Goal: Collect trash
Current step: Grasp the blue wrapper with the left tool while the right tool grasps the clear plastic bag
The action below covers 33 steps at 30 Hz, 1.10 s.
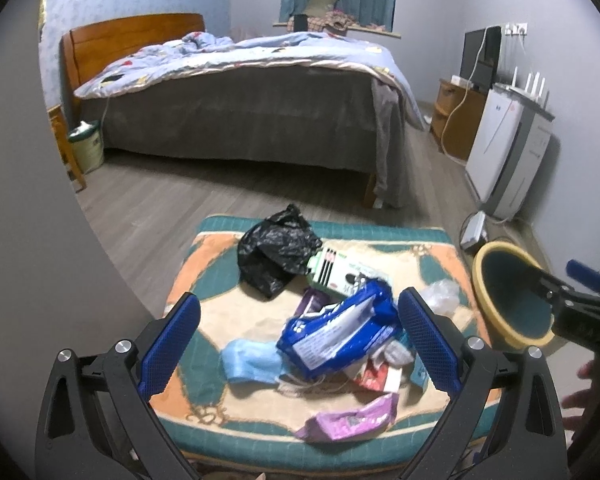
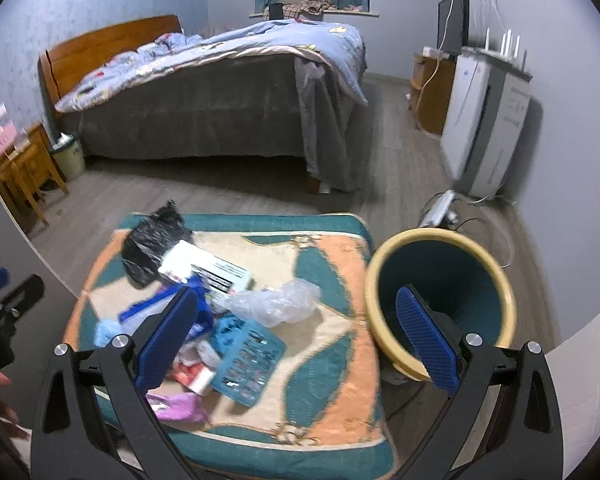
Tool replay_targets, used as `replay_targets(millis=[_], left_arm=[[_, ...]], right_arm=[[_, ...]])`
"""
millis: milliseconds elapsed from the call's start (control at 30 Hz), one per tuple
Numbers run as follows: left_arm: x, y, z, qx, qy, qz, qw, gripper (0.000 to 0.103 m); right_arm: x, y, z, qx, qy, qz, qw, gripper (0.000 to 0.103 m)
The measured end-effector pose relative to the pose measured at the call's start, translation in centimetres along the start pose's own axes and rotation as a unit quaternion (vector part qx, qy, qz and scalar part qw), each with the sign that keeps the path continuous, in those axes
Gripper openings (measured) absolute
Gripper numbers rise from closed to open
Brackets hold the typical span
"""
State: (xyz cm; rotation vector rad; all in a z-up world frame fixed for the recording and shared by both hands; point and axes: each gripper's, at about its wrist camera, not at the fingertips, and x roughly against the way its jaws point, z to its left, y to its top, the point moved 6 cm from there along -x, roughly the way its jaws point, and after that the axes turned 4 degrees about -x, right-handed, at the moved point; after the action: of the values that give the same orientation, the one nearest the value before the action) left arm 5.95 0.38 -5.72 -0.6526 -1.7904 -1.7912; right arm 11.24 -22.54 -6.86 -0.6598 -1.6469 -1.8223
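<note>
Both the left gripper (image 1: 299,343) and right gripper (image 2: 306,338) gape empty; the blue wrapper (image 1: 336,332) hides litter beneath, and the bin (image 2: 440,300) bottom is unseen.

Bed (image 1: 236,92), nightstand (image 2: 24,172), router (image 1: 530,82).

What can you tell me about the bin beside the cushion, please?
The bin is round, with a pale yellow rim and a dark teal inside, seemingly plastic. It looks empty as far as its inside shows. It stands on the floor at the right edge of the cushion, tipped toward the cameras. The open right gripper hovers near it; whether anything touches it is unclear.
</note>
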Motion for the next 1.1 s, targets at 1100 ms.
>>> replay_targets(millis=[1100], left_arm=[[-16.0,-4.8,-5.4,-0.145,-0.076,0.142,0.9763,0.075]], right_arm=[[-17.5,-3.6,-1.3,-0.065,0.048,0.206,0.975,0.071]])
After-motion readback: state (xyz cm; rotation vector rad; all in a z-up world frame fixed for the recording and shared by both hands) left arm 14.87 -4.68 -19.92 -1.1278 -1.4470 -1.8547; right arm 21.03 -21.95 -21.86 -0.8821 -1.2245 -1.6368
